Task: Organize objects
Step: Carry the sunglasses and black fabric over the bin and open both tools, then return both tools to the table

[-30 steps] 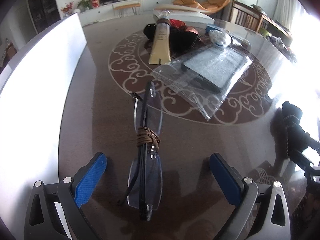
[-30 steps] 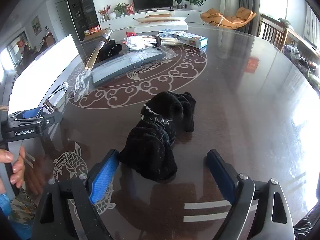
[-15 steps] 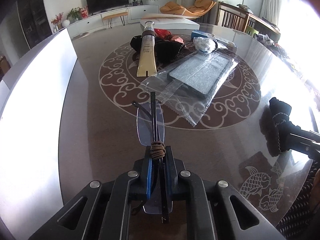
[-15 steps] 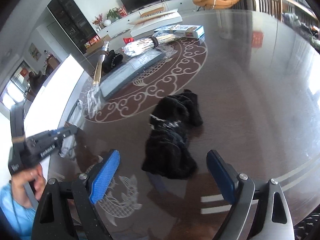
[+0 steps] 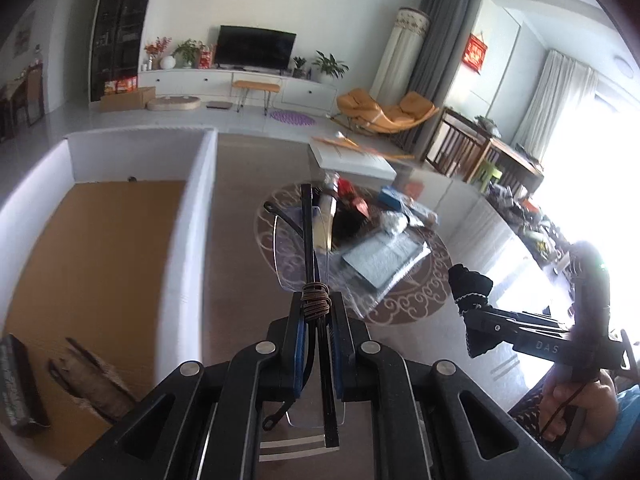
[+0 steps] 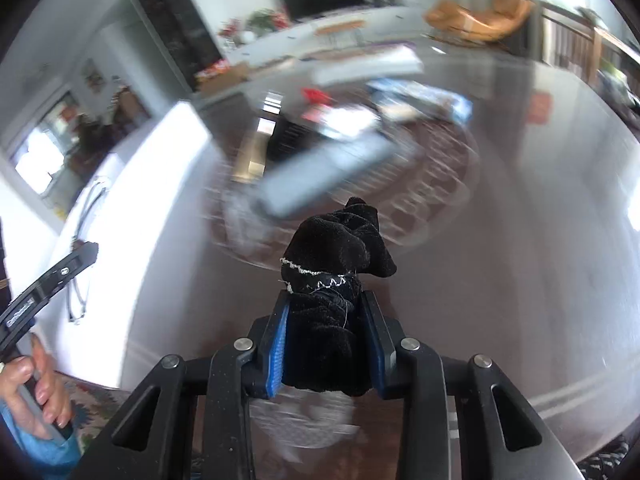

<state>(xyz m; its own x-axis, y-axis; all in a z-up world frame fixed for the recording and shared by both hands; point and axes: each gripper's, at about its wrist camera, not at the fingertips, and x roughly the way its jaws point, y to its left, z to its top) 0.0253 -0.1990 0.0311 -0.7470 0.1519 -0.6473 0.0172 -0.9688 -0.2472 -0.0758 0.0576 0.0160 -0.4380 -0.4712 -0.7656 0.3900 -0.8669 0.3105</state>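
My left gripper (image 5: 316, 354) is shut on folded rimless glasses (image 5: 306, 248) bound with a brown cord, held in the air above the dark table, beside the white box (image 5: 188, 216). My right gripper (image 6: 326, 350) is shut on a black cloth bundle (image 6: 336, 248) with white stitching, lifted off the table. The right gripper and its cloth also show in the left wrist view (image 5: 472, 288). The left gripper shows at the left of the right wrist view (image 6: 52, 276).
The white box has a brown floor and holds a dark case (image 5: 18, 384) and a brown item (image 5: 92, 380). A bagged grey flat item (image 5: 384, 258), a long tube, a black pouch and small packets lie on the table's patterned centre (image 6: 436, 184).
The left gripper closed on the glasses and lifted them toward the white box. The right gripper closed on the black cloth and raised it off the table.
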